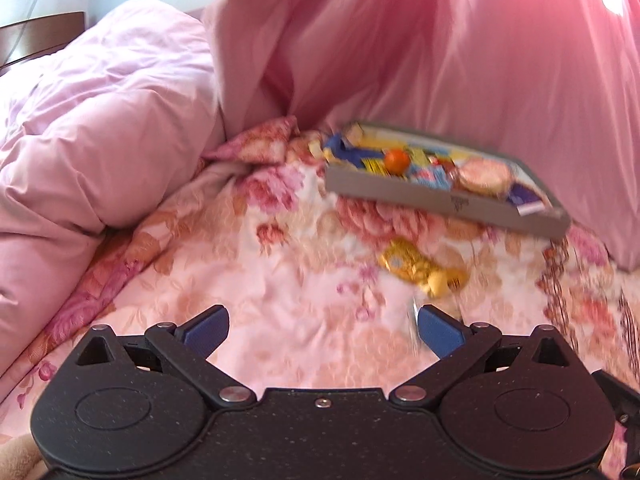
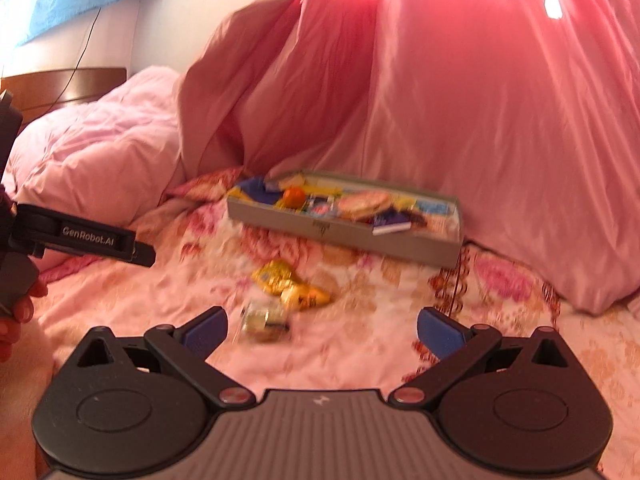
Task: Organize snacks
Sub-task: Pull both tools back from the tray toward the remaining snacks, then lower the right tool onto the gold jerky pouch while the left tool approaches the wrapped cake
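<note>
White lettering reading "GenRobot.AI" is showing on the black side of the left gripper [image 2: 138, 254], where it is reaching in from the left edge of the right wrist view. A small dark printed mark is sitting on the front wall of the grey cardboard tray [image 2: 344, 236] [image 1: 440, 196], but it is blurring too much to read in either view. The wrappers of the snacks in the tray and of the yellow packets [image 2: 292, 286] on the bedspread are carrying print that is likewise too blurred to make out.
</note>
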Available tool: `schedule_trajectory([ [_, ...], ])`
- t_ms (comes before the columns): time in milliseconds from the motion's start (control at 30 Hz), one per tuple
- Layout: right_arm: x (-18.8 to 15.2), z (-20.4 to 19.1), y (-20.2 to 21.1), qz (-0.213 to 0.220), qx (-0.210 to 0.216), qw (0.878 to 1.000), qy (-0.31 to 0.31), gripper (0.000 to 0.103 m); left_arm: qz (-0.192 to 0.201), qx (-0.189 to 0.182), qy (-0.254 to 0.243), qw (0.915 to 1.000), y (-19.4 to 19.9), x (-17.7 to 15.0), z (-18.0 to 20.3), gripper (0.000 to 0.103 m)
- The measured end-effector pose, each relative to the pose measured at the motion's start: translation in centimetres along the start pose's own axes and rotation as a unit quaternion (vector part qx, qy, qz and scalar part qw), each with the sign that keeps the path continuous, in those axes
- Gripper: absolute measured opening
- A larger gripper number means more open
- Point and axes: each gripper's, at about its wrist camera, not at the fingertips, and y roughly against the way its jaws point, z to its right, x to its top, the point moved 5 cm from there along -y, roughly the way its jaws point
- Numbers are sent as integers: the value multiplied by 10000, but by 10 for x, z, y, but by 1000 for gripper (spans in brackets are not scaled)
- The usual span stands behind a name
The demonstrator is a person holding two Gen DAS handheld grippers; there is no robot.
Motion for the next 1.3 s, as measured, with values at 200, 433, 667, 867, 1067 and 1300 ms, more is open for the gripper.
schedule_trajectory([
  [200,-14,-8,2,-423,2,9991,41,103,-352,-191,-290,9988,2,-15,11,100],
  [433,-21,-5,-3,-710,-75,9974,-58,103,-512,-163,-582,9969,3,-24,19,100],
  [667,-23,-3,-10,-820,-109,9966,-71,103,-671,-166,-663,9954,-7,-29,24,100],
  [867,-24,2,-20,-962,-124,9952,-115,103,-728,-171,-730,9945,-18,-32,29,100],
  [1067,-18,9,-31,-999,-85,9950,-13,103,-743,-191,-792,9939,-30,-35,35,100],
  [1300,-7,29,-61,-1101,47,9939,14,103,-959,-517,-955,9895,-51,-42,48,100],
])
